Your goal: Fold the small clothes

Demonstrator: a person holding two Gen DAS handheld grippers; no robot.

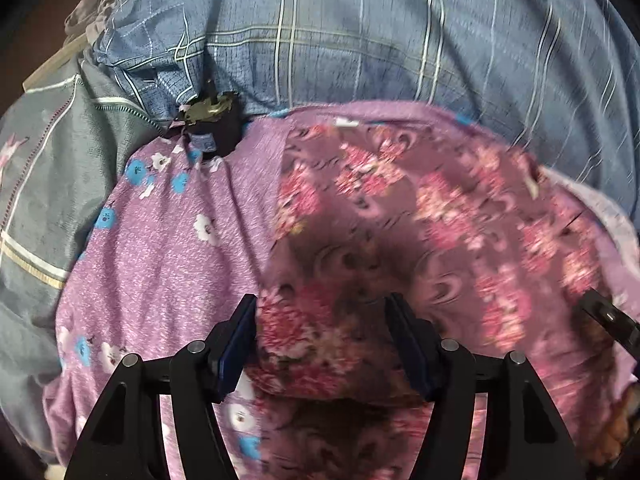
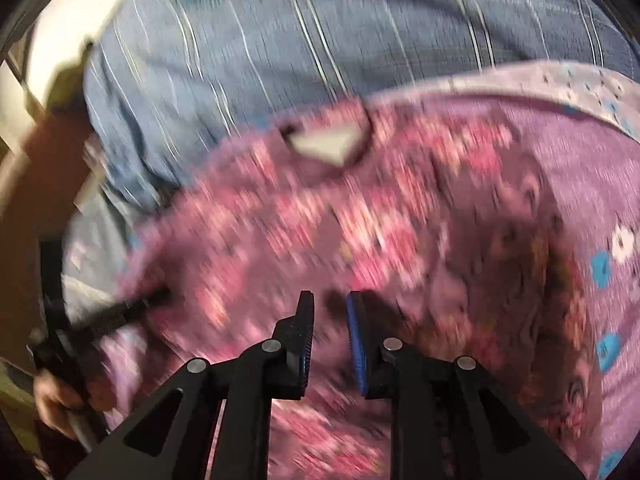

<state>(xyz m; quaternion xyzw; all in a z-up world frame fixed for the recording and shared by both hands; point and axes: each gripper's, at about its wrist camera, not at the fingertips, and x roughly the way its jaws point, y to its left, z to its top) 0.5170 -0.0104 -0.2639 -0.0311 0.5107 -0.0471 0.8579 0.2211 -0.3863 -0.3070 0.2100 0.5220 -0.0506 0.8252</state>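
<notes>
A small mauve garment with pink flowers [image 1: 400, 216] lies on a lilac sheet with blue and white flowers [image 1: 168, 240]. My left gripper [image 1: 322, 316] is open, its jaws wide apart over the garment's near left edge, holding nothing. The right wrist view is blurred by motion. There the same garment [image 2: 320, 216] fills the middle, with a pale label [image 2: 324, 146] at its far edge. My right gripper [image 2: 330, 312] hovers over the garment with a narrow gap between its blue pads [image 2: 354, 336], nothing between them. Part of the right gripper shows at the right edge of the left wrist view [image 1: 612, 320].
A blue checked quilt [image 1: 380, 32] lies beyond the garment, a grey-green checked cloth [image 1: 52, 168] to the left. A small dark object [image 1: 208, 112] sits at the sheet's far left corner. The other gripper and the hand holding it [image 2: 60, 360] show at left in the right wrist view.
</notes>
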